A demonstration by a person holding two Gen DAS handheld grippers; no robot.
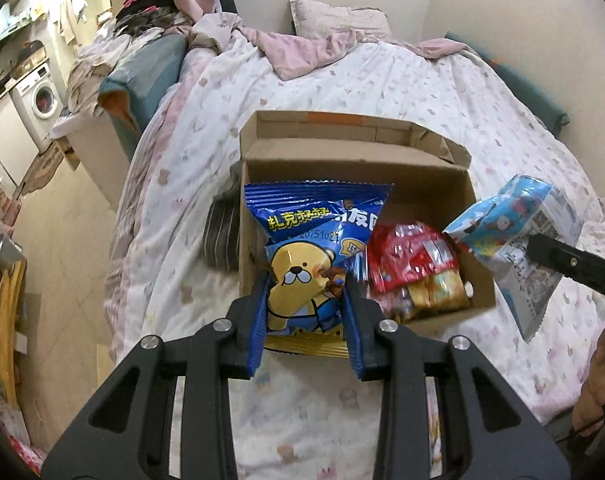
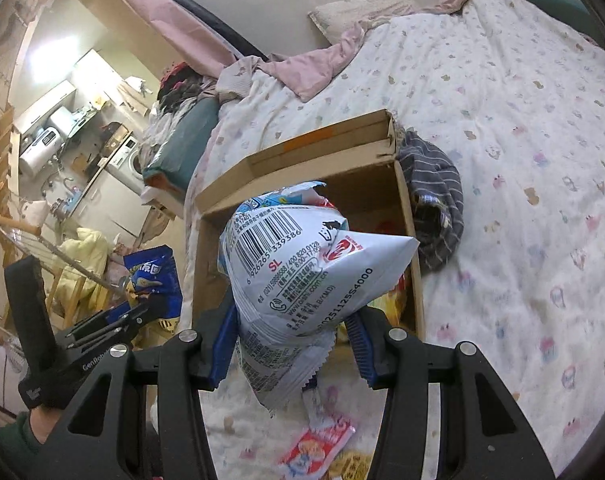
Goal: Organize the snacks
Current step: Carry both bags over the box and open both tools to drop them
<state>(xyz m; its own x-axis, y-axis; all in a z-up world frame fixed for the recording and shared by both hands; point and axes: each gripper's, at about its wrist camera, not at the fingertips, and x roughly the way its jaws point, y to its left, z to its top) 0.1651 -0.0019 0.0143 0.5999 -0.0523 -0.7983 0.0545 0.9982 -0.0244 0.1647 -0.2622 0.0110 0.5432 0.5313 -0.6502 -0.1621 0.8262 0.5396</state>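
Hand-held gripper point(image 1: 306, 280) over quilted bed point(image 1: 422, 92), bedroom.

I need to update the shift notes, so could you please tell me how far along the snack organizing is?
Done: red and gold snack packets already lie in the cardboard box on the bed. In hand: the left gripper holds a blue bear-print snack bag, and the right gripper holds a white-backed snack bag, both above the box. Left: a pink snack packet lies on the bed outside the box.
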